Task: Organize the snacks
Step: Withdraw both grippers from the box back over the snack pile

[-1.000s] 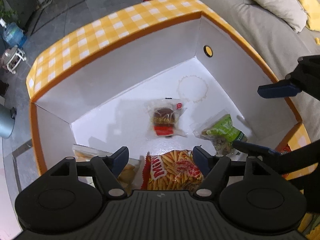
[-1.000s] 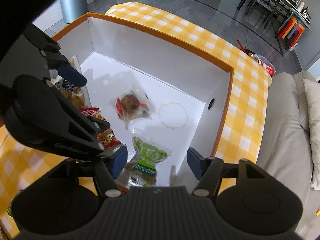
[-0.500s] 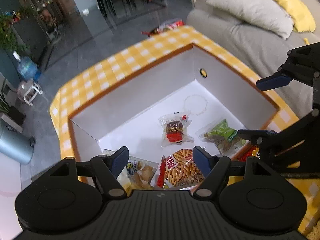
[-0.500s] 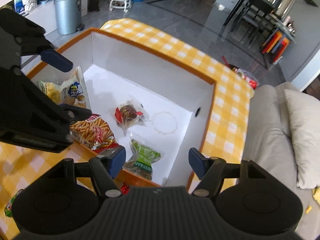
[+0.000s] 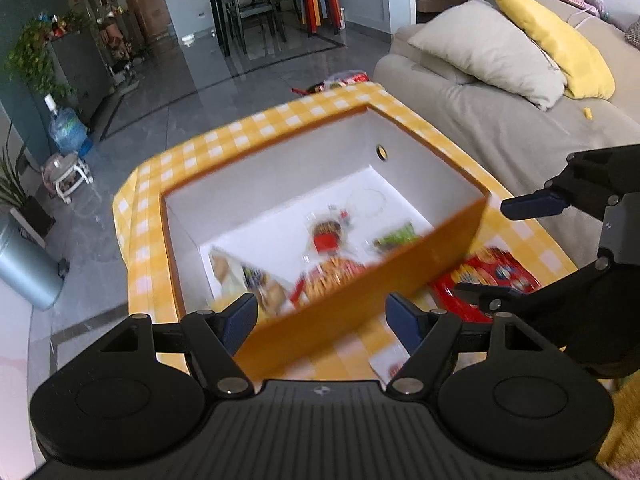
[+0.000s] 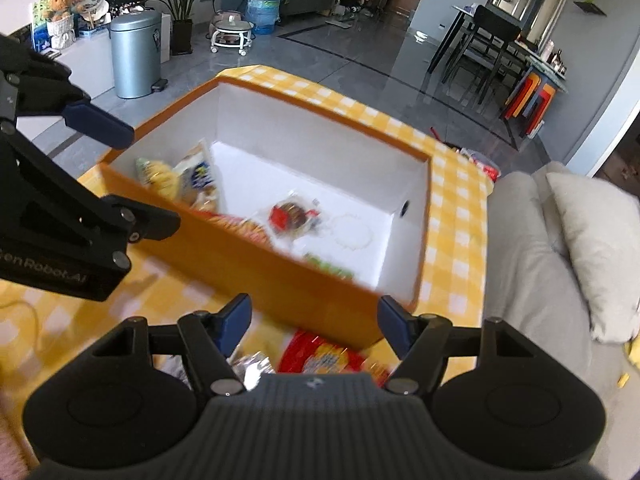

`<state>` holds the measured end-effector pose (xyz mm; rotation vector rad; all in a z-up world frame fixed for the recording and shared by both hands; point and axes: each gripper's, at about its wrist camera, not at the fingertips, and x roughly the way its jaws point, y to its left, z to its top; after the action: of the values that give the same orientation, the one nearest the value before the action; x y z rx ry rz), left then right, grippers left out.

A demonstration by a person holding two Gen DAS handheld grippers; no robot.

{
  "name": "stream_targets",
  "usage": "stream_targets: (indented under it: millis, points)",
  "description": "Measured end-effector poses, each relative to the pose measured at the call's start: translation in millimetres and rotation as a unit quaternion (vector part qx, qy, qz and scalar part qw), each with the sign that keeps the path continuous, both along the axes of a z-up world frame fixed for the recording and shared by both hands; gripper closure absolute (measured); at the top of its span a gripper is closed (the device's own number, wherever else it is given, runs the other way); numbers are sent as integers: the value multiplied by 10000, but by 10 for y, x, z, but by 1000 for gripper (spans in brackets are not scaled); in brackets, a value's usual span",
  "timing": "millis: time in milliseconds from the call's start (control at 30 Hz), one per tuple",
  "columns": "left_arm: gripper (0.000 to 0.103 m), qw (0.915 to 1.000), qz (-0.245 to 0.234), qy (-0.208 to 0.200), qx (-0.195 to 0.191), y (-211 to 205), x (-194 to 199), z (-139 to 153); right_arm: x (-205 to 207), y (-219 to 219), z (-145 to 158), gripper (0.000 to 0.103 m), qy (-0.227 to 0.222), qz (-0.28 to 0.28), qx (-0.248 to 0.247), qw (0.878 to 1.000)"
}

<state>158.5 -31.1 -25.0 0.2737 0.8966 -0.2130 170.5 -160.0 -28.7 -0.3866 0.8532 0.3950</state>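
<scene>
Soft daylight, motion-blurred box (image 5: pixel 360 276) and snacks, fisheye-bent edges, glossy floor glare

Both the left gripper (image 5: pixel 322 316) and the right gripper (image 6: pixel 314 316) are matte black, with dark blue finger pads (image 5: pixel 240 314); ribbed bodies, round side discs, silver pivot screws; pale lettering marks the left gripper's side.

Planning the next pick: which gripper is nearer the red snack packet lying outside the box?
Right. The right gripper hovers just above the red packet; the left gripper sits farther off, beside it.
</scene>
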Motion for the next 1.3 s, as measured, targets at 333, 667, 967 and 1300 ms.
stream_targets:
  millis: [333,667,967,1300]
  points:
    - [17,9987,257,342,-285,75,-544,-146,-500,-96,-177,36,307,-478,403,9976]
    - [21,9920,416,884,-794,209,-828,-375,-863,-394,-430,36,768,-1072,656,9891]
    - [23,9839,657,1448,-816,223,-930,-697,-893,-641,-640,36,1357,-1569,1024,9729]
    - [29,9794,968,1594,-777,249,-859,-901,-826,-627,-883,36,1998,-1636,1021,9607]
